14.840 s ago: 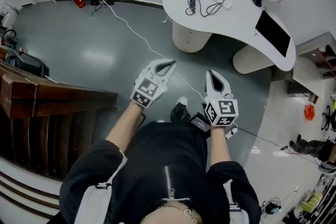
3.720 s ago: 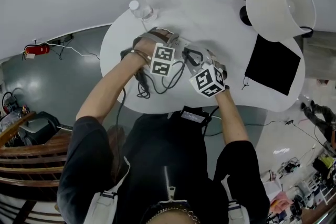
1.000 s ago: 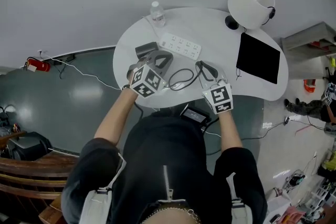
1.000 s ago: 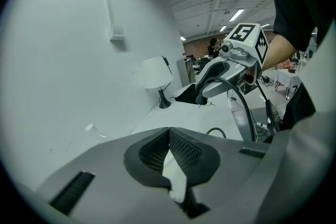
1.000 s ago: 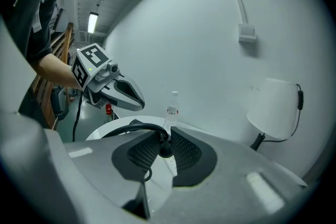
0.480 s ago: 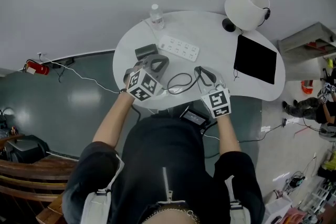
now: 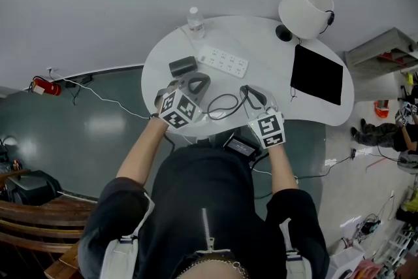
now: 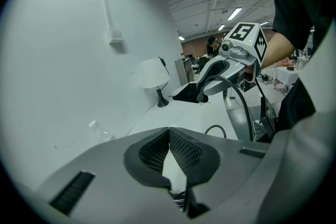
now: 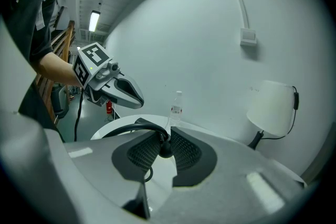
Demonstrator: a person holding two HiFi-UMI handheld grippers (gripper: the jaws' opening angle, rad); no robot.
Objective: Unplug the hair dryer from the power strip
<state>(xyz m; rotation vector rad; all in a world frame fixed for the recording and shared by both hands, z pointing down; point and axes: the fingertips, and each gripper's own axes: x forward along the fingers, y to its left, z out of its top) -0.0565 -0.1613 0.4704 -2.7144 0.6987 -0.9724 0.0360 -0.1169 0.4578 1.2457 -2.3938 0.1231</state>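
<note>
Left tongs (image 8: 169, 131) are pressed fully together, their dark ribbed pads meeting at the tip with nothing caught between them. Right tongs (image 9: 165, 138) are narrowed onto a thin black power cord (image 9: 137, 131). A rounded dark part of it sits pinched between the ribbed pads, and the rest arcs away to the left in the right gripper view.

From the head view, both tongs hover over the near edge of a white curved table (image 7: 261, 36), the left one pointing at a dark grey hair dryer (image 7: 183, 66) that lies on the table just beyond its tips. The cord makes a loop on the table between the two tongs. A long white power strip (image 7: 224, 61) lies flat just beside the hair dryer, farther back than the loop and apart from it; no part of the cord reaches it in this view.

A clear plastic water bottle (image 7: 194, 21) stands upright at the far edge of the table, near the power strip. A white-shaded lamp (image 7: 305, 6) and a flat black rectangular panel (image 7: 317, 75) occupy the right end.
</note>
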